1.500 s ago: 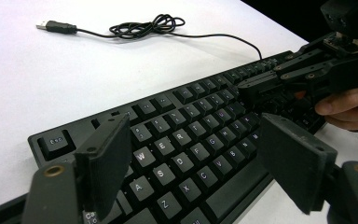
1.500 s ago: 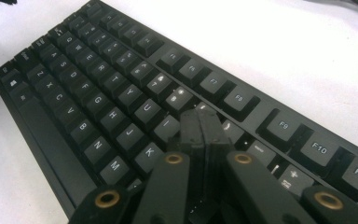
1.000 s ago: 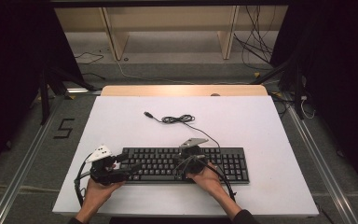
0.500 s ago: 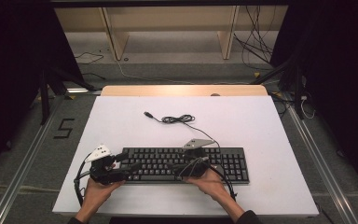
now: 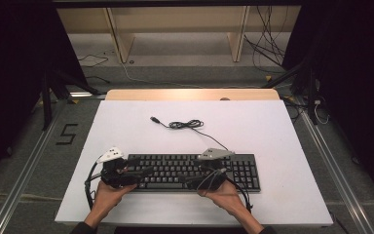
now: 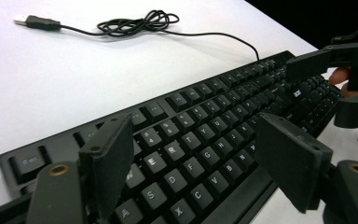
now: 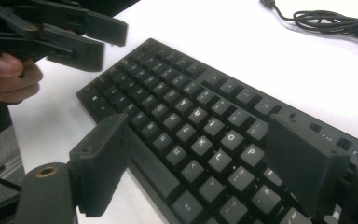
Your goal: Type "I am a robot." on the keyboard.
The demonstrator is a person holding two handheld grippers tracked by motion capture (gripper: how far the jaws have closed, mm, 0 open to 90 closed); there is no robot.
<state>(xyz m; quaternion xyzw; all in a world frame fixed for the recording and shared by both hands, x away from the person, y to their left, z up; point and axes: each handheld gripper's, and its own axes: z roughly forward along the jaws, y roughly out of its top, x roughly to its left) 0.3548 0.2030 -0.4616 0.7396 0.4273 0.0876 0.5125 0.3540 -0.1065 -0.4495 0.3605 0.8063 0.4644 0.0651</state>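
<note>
A black keyboard (image 5: 195, 171) lies across the near half of the white table (image 5: 272, 131), its thin black USB cable (image 5: 185, 125) coiled beyond it. My left gripper (image 5: 143, 171) points right over the keyboard's left end. Its jaws stand open above the letter keys (image 6: 200, 158) with nothing between them. From the other side, my right gripper (image 5: 189, 180) points left over the keyboard's middle. Its jaws have just been opening and now stand wide above the keys (image 7: 200, 163), gripping nothing. Each gripper shows in the other's view: the right gripper (image 6: 321, 60) and the left gripper (image 7: 88, 39).
The cable's coil (image 6: 135, 23) and USB plug (image 6: 32, 21) lie on bare white table behind the keyboard. A wooden strip (image 5: 190, 94) borders the table's far edge. Metal rails and loose floor cables run beside and beyond the table.
The right gripper has drifted slightly to the right and lifted a little off the keys. The left hand and the keyboard have stayed put.
</note>
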